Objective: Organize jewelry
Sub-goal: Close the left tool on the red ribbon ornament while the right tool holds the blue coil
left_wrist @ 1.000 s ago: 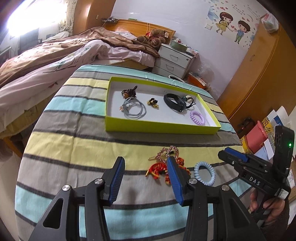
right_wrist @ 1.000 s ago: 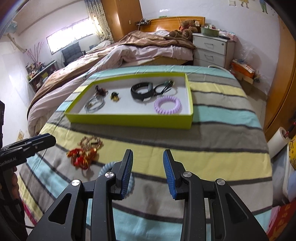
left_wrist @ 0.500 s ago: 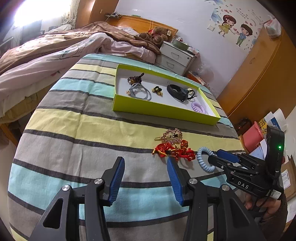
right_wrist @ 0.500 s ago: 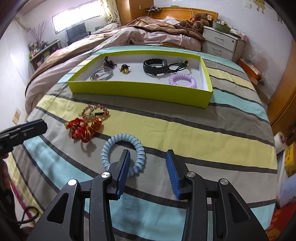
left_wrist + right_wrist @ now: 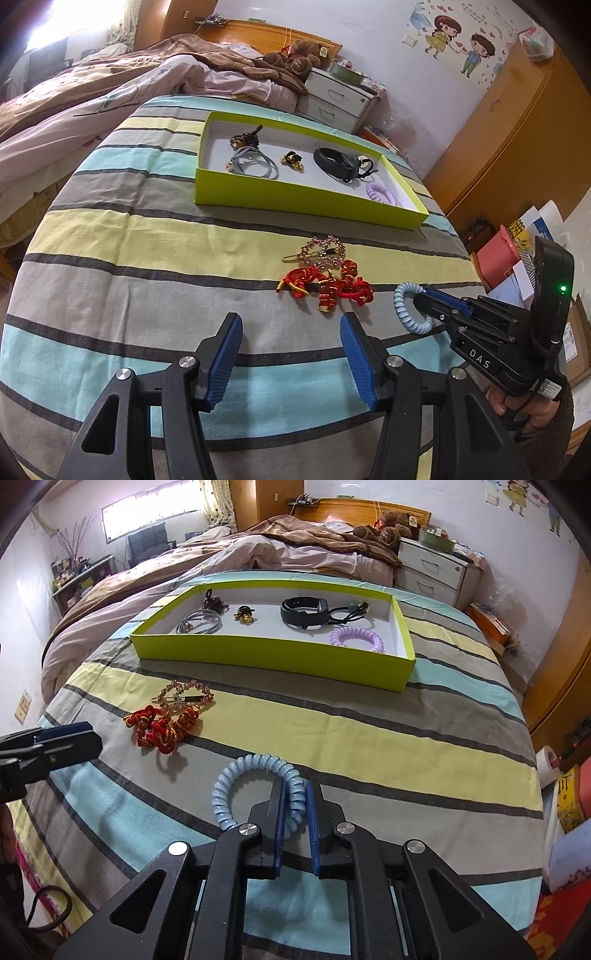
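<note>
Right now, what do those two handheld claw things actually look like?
Both are black plastic. Each claw has two fingers lined with ribbed blue pads, joined to triangular cut-out arms by silver bolts. The right claw carries white "DAS" lettering, a green light and a small code sticker. A black cable loops near the left claw.

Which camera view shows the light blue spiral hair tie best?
The right wrist view. There the light blue spiral hair tie shows as a nearly whole ring on the striped cloth, with the right gripper closed on its right side. In the left wrist view only part of the coil shows; the right gripper hides the rest.
</note>
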The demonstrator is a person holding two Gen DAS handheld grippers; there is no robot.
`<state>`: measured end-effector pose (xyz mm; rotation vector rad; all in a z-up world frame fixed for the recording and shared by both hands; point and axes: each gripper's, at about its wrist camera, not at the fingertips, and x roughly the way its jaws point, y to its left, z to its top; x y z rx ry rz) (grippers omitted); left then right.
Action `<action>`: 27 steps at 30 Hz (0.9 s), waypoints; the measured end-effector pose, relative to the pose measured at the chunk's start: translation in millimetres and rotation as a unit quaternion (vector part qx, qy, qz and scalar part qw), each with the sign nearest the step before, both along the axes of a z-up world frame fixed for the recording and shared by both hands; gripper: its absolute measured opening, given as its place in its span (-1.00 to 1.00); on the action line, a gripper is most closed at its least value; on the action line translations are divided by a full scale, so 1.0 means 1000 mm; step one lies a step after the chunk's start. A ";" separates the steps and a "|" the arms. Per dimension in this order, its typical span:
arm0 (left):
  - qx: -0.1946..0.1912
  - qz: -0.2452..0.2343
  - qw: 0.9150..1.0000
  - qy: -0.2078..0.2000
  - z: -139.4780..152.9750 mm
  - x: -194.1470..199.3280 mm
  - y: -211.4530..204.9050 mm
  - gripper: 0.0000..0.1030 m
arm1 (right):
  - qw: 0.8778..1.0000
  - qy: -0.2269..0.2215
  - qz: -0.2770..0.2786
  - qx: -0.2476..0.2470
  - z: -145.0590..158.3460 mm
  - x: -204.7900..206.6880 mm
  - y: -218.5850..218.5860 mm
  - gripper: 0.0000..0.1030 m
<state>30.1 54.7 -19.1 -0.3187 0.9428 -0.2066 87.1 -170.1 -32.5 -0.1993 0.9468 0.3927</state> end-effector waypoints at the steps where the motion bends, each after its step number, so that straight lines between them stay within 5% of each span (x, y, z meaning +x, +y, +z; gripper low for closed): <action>1: 0.001 -0.002 1.000 -0.001 0.000 0.001 -0.001 0.06 | 1.000 -0.002 -0.002 0.000 0.000 -0.001 -0.001 -0.80; 17: 0.039 0.010 0.999 0.010 -0.007 0.027 -0.018 0.06 | 0.999 -0.013 -0.047 0.020 0.006 -0.005 -0.028 -0.81; 27: 0.106 0.005 0.994 0.001 -0.010 0.037 -0.034 0.06 | 0.998 -0.018 -0.049 0.028 0.009 -0.008 -0.030 -0.81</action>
